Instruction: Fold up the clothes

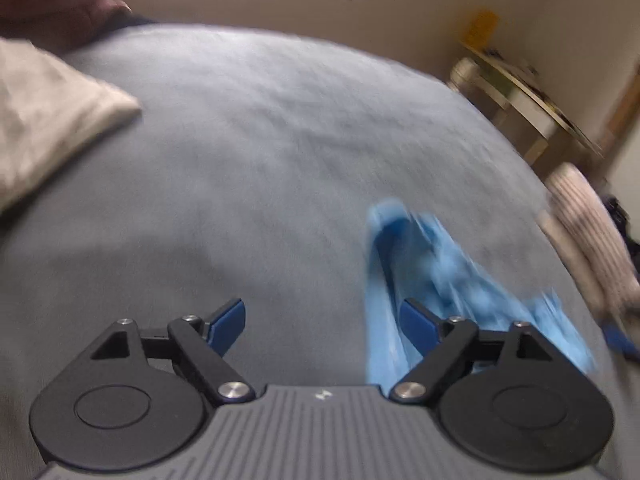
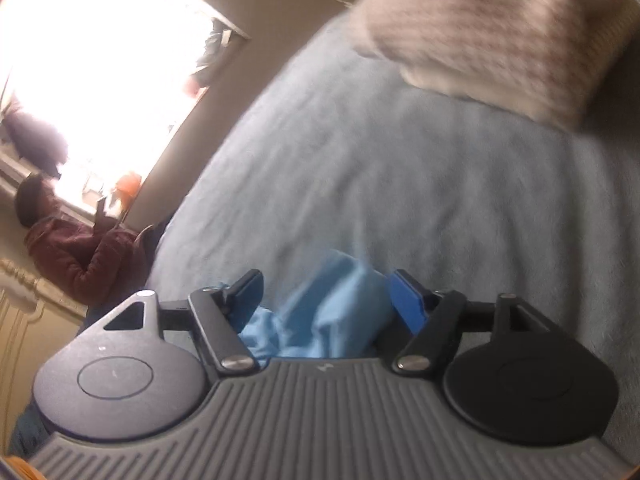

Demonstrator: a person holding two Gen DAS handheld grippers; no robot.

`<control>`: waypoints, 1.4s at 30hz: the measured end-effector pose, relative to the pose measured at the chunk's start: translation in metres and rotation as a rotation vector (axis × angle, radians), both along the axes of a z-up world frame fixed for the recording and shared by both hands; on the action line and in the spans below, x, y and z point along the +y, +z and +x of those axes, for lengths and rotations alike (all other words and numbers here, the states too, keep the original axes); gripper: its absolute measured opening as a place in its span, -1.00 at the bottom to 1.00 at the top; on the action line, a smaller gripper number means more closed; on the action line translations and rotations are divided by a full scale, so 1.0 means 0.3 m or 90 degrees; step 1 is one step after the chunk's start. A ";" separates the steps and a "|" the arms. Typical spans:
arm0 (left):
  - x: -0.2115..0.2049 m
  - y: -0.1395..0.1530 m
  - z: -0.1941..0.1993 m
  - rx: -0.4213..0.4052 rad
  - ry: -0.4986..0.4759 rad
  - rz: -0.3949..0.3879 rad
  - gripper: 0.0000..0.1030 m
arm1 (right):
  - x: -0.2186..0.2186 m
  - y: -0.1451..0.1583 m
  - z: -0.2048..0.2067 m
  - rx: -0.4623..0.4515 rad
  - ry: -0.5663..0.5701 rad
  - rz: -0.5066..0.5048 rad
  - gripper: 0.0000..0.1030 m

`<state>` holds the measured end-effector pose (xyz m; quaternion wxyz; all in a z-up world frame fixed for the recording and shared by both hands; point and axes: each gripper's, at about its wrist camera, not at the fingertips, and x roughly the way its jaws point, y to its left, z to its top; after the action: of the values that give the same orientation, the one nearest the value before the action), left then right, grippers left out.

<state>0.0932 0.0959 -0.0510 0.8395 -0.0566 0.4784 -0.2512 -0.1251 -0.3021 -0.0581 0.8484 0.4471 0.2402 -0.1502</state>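
A light blue garment (image 1: pixel 424 264) lies bunched on the grey bed cover (image 1: pixel 260 140), blurred by motion, to the right of my left gripper (image 1: pixel 324 320). The left gripper is open and empty, its right finger beside the cloth. In the right wrist view the same blue garment (image 2: pixel 332 316) sits between the wide-open fingers of my right gripper (image 2: pixel 328 292), low over the bed cover (image 2: pixel 400 180). The jaws do not pinch the cloth.
A beige pillow (image 1: pixel 44 128) lies at the left of the bed. A knitted cream garment (image 2: pixel 492 28) lies on the bed's far side; it also shows in the left wrist view (image 1: pixel 584 228). A person in a maroon jacket (image 2: pixel 84 256) stands by the bright window. A side table (image 1: pixel 520 92) stands beyond the bed.
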 end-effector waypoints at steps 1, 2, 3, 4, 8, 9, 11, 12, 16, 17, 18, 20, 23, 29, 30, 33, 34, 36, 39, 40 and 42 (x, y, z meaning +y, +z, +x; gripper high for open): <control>0.006 -0.013 -0.035 0.022 -0.017 -0.005 0.65 | 0.005 0.011 0.032 -0.003 0.019 -0.010 0.42; 0.011 -0.033 -0.072 0.046 -0.027 -0.011 0.65 | 0.011 0.021 0.063 -0.006 0.038 -0.020 0.42; 0.015 -0.053 -0.109 0.070 -0.036 -0.017 0.65 | 0.018 0.031 0.097 -0.007 0.059 -0.030 0.43; 0.017 -0.073 -0.146 0.089 -0.046 -0.026 0.65 | 0.033 0.039 0.145 0.002 0.088 -0.038 0.43; 0.002 -0.118 -0.248 0.110 -0.077 -0.039 0.64 | 0.095 0.071 0.339 0.036 0.203 -0.070 0.54; -0.002 -0.126 -0.268 0.111 -0.086 -0.042 0.64 | 0.119 0.076 0.397 0.054 0.232 -0.087 0.54; -0.032 -0.151 -0.283 0.125 -0.098 -0.035 0.64 | 0.167 0.082 0.502 0.080 0.295 -0.112 0.55; -0.047 -0.164 -0.291 0.127 -0.099 -0.028 0.64 | 0.190 0.082 0.548 0.090 0.328 -0.121 0.56; -0.092 -0.177 -0.303 0.091 -0.095 0.002 0.56 | 0.279 0.035 0.732 0.145 0.436 -0.167 0.73; -0.100 -0.179 -0.304 0.082 -0.094 0.006 0.46 | 0.302 0.018 0.766 0.161 0.454 -0.184 0.75; -0.108 -0.181 -0.305 0.073 -0.092 0.010 0.38 | 0.313 0.001 0.792 0.176 0.464 -0.198 0.76; -0.124 -0.185 -0.307 0.055 -0.090 0.019 0.05 | 0.315 -0.036 0.825 0.208 0.471 -0.211 0.76; -0.135 -0.187 -0.305 0.034 -0.091 0.032 -0.32 | 0.321 -0.086 0.854 0.237 0.491 -0.195 0.75; -0.115 -0.212 -0.269 0.043 -0.070 0.005 -0.78 | 0.364 -0.119 0.835 0.244 0.524 -0.208 0.39; -0.110 -0.212 -0.265 0.042 -0.065 0.000 -0.80 | 0.369 -0.121 0.834 0.252 0.523 -0.222 0.28; -0.101 -0.207 -0.253 0.029 -0.046 -0.007 -0.86 | 0.366 -0.113 0.827 0.261 0.511 -0.235 -0.25; -0.095 -0.201 -0.250 0.020 -0.038 -0.009 -0.87 | 0.362 -0.110 0.825 0.259 0.510 -0.231 -0.48; -0.076 -0.187 -0.235 -0.004 -0.016 -0.006 -0.87 | 0.354 -0.106 0.818 0.256 0.505 -0.215 -0.71; -0.037 -0.174 -0.195 -0.016 0.024 -0.015 -0.88 | 0.352 -0.099 0.808 0.255 0.496 -0.201 -0.80; -0.027 -0.172 -0.180 -0.018 0.037 -0.016 -0.88 | 0.351 -0.098 0.806 0.255 0.492 -0.192 -0.81; -0.003 -0.169 -0.145 -0.024 0.060 -0.014 -0.88 | 0.347 -0.095 0.800 0.255 0.484 -0.174 -0.82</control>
<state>0.0498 0.0950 -0.1017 0.8588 -0.0834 0.4564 -0.2172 0.1149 -0.1981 -0.0866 0.8311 0.1730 0.5252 0.0585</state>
